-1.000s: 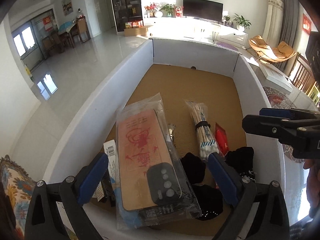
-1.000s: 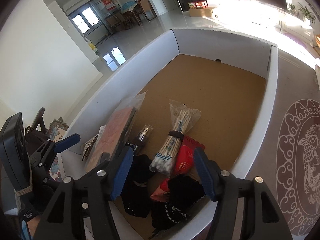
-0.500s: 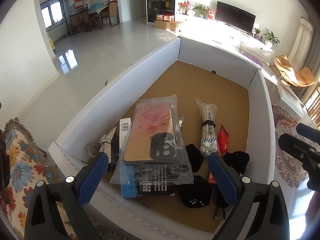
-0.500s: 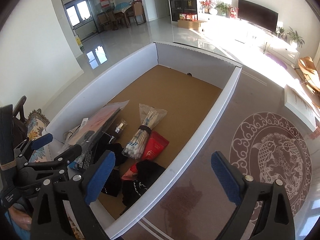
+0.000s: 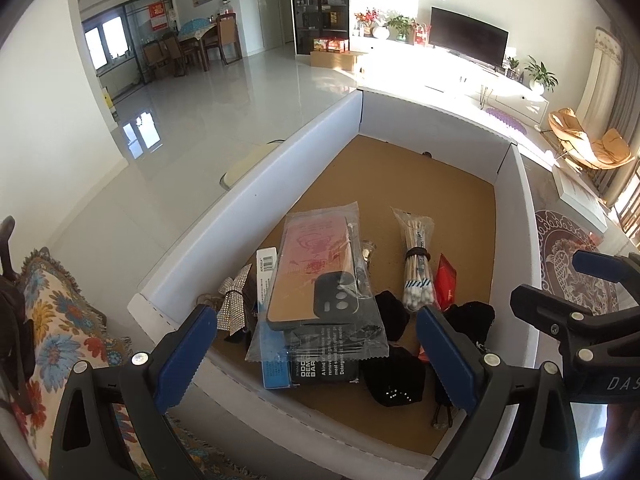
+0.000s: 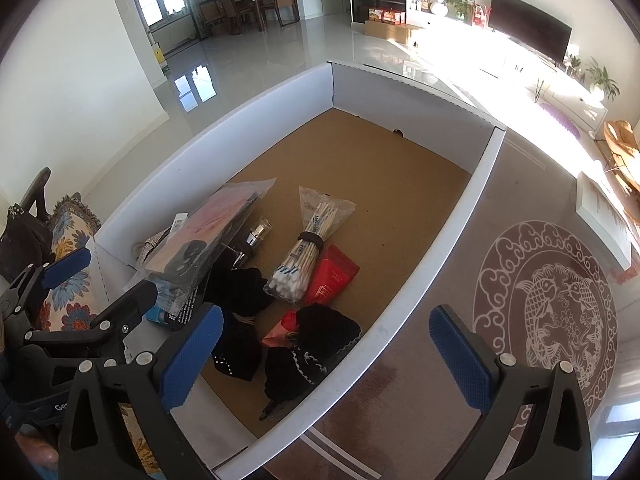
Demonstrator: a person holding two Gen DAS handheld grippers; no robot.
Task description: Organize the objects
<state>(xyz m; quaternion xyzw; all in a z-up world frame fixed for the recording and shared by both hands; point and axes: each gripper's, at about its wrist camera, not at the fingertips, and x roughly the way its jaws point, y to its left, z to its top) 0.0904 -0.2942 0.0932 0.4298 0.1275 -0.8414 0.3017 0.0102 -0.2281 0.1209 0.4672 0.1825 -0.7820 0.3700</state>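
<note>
While both grippers hang above the near end of the box [image 5: 280,160], nothing lies between either pair of fingers. The left gripper [image 5: 316,356] stands apart and empty. The right gripper [image 6: 326,354] has its jaws opening, already wide, one finger over the box interior and the other outside the right wall, above the rug [image 6: 548,300].

Contents sit crowded at the near end on the brown floor; the far half is bare. A bagged phone case [image 5: 316,276] lies tilted on top of a dark carton [image 5: 324,368], with a blue-edged packet beside it. A glittery bow [image 5: 234,300] sits against the left wall. A bundle of cotton swabs [image 5: 416,264], banded at mid-length, lies just right of the case, and a small metal-capped bottle [image 6: 258,230] lies between them. A red packet [image 6: 332,276] touches the swab heads. Black fabric items [image 6: 312,340] are heaped at the near right corner.

Outside the box: a floral cloth [image 5: 60,328] at left, a white book [image 6: 604,212] on the rug at right.
</note>
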